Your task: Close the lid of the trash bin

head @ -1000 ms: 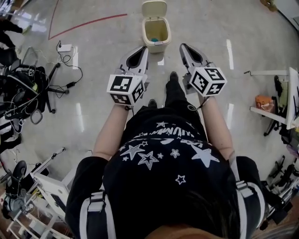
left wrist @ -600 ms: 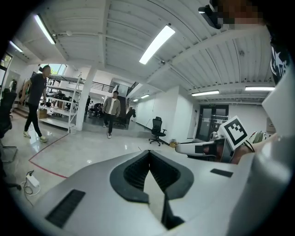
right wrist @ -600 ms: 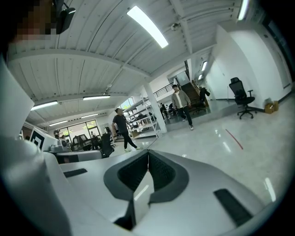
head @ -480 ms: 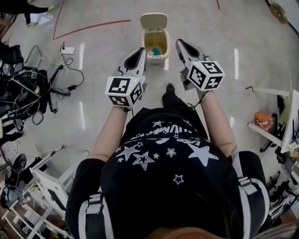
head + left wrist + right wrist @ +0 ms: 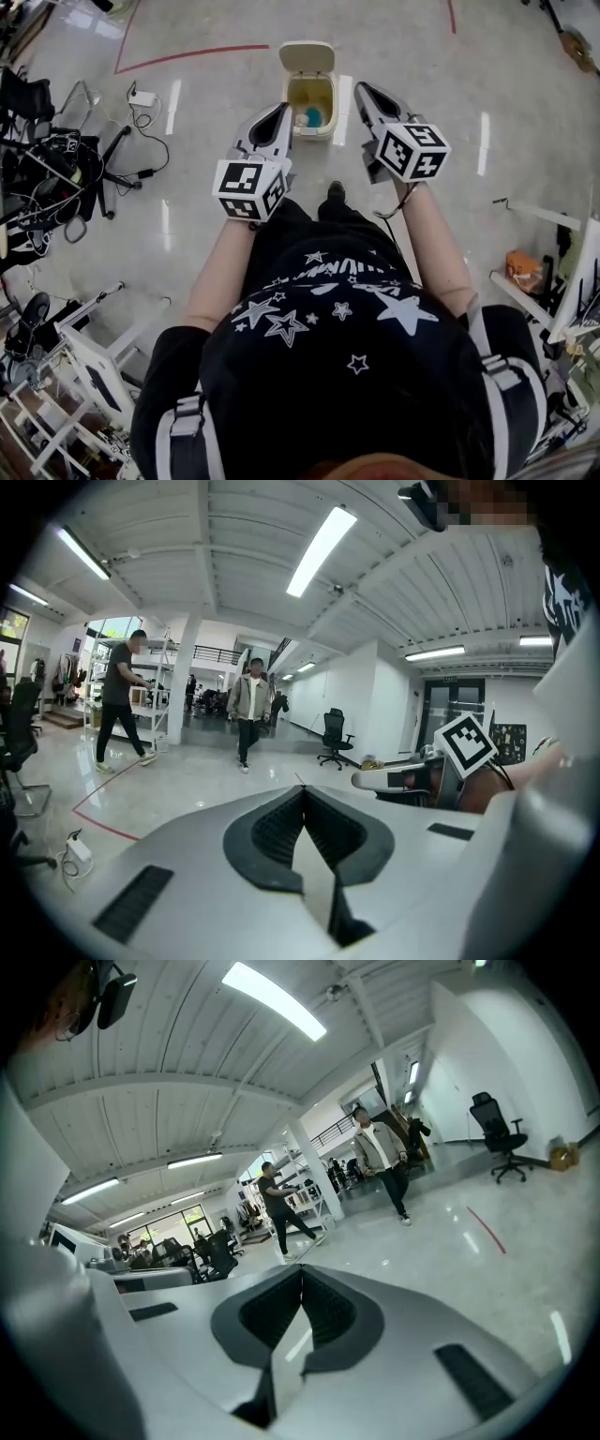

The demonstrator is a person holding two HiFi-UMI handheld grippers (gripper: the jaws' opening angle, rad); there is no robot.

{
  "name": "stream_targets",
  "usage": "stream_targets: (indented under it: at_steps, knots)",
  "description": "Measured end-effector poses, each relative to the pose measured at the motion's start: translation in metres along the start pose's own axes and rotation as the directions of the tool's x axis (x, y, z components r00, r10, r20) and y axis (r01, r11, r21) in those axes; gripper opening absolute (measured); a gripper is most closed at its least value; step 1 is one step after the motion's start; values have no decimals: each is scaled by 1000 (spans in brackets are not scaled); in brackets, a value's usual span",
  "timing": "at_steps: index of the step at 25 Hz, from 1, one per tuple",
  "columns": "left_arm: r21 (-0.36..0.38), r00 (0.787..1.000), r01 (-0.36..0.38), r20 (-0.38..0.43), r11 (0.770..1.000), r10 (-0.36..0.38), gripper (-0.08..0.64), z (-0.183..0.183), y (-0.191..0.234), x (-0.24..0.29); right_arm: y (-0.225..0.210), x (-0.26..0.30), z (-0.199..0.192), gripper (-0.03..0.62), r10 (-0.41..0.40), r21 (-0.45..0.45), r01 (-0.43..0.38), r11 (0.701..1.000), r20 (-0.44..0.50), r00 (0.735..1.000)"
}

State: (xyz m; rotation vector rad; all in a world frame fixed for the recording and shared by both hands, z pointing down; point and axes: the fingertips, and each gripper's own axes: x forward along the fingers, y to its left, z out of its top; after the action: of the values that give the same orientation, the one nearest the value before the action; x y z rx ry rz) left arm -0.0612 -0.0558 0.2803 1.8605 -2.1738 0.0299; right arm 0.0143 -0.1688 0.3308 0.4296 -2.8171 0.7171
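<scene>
A cream trash bin (image 5: 292, 94) stands on the shiny floor ahead of me, its lid (image 5: 307, 56) tipped up and back, open. Something blue (image 5: 314, 116) lies inside it. My left gripper (image 5: 283, 108) is shut, its tip just left of the bin's near corner. My right gripper (image 5: 362, 89) is also shut, right of the bin and level with its rim. Both are held above the floor and touch nothing. In the left gripper view (image 5: 302, 787) and the right gripper view (image 5: 302, 1267) the jaws meet on nothing, and the bin is out of sight.
Office chairs and tangled cables (image 5: 56, 178) crowd the left, with a power strip (image 5: 141, 97) and a red floor line (image 5: 187, 56) beyond. White shelving (image 5: 553, 225) and an orange item (image 5: 521, 267) stand right. Two people (image 5: 248, 710) walk far off in the hall.
The bin has come nearer and now lies between the two gripper tips instead of beyond them. Both grippers stay shut and keep their spacing.
</scene>
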Motion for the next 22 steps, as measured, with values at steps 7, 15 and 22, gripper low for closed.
stream_targets:
  at_steps: [7, 15, 22]
  knots:
    - [-1, 1000, -18, -22, 1000, 18, 11, -6, 15, 21, -24, 20, -7, 6, -17, 43, 19, 999, -28, 999]
    - [-22, 998, 18, -58, 1000, -19, 12, -14, 61, 68, -47, 60, -8, 6, -78, 54, 81, 995, -54, 995]
    - [-35, 992, 72, -105, 997, -76, 12, -18, 112, 123, -65, 113, -8, 7, -142, 72, 146, 987, -68, 988]
